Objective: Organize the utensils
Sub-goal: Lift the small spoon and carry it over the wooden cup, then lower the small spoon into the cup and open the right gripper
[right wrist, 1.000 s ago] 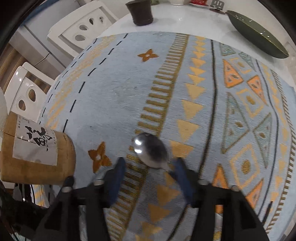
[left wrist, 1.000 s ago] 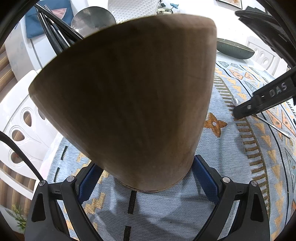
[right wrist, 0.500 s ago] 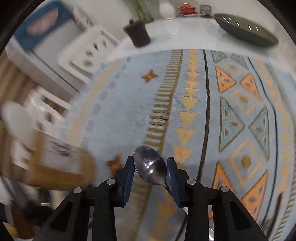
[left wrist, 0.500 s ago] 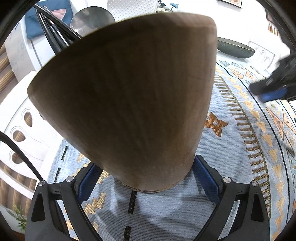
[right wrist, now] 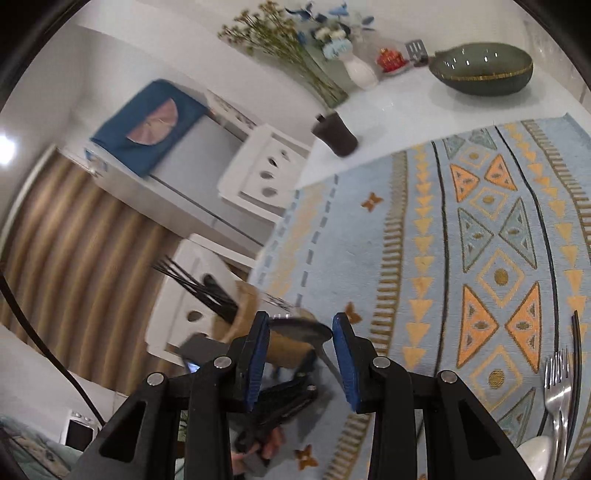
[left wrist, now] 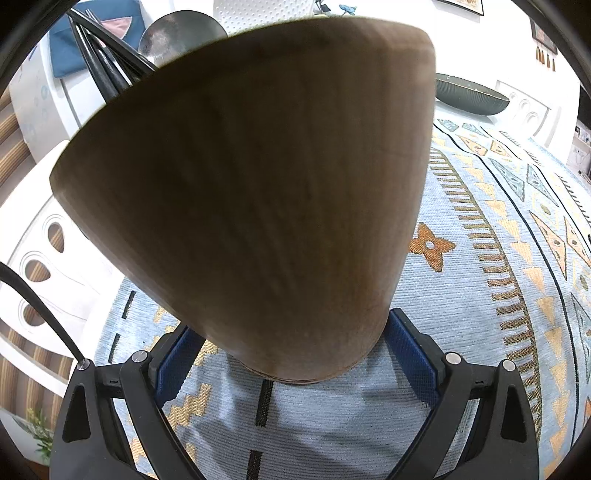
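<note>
We had our left gripper (left wrist: 291, 373) clamped on the base of a tall brown wooden utensil holder (left wrist: 251, 192), blue pads pressed to either side, tipping its mouth away from us; we judged the tilt was meant to offer an easier opening. Thin black chopsticks (left wrist: 103, 59) and a round grey metal spoon bowl (left wrist: 177, 33) already stood out of its top.

Our right gripper (right wrist: 301, 332) held a shiny steel spoon (right wrist: 303, 330) across its jaws, the bowl pinched between the blue pads and lying flat, handle trailing down toward us. It hung just over the holder's rim, seemingly ready to drop in.

On the pale blue patterned woven mat (right wrist: 480, 258), a steel fork (right wrist: 557, 384) and a black chopstick (right wrist: 580, 343) waited at the right edge, not yet sorted.
</note>
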A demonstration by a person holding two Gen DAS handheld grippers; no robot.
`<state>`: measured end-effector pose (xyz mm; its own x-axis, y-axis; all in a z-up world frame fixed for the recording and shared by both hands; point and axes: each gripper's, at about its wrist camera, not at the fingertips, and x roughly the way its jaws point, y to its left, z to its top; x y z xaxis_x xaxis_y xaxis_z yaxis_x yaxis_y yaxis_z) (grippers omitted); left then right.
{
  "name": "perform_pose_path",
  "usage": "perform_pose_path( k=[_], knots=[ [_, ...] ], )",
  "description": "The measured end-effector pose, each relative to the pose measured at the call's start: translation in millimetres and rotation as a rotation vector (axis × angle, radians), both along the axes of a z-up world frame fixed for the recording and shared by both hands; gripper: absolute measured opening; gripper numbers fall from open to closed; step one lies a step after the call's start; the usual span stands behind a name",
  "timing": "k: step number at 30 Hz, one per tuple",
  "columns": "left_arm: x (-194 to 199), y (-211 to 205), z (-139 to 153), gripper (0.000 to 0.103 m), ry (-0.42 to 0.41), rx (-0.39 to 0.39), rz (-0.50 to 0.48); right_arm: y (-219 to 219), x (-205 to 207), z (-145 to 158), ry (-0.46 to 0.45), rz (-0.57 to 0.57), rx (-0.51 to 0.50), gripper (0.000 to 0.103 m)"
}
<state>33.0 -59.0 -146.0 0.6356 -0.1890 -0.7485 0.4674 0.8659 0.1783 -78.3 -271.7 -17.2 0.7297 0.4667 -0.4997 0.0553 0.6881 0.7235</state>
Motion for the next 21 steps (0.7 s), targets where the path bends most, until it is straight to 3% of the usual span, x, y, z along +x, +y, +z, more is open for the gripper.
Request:
perform_pose_path(
  k=[13,16,21],
  knots=[
    [0.1,-0.6,-0.1,0.097,0.002,-0.003,0.000,27.0,26.1,126.1,-0.284,0.009,0.052,0.034],
    [0.0,-0.8,-0.1,0.097,0.003,-0.004,0.000,47.5,38.9,136.7,-0.290,0.044,0.035,0.034],
    [-0.1,-1.2,0.7,0.097,0.004,-0.007,-0.001,72.0,57.7,128.1,-0.242,0.070,-0.009,0.034]
  ],
)
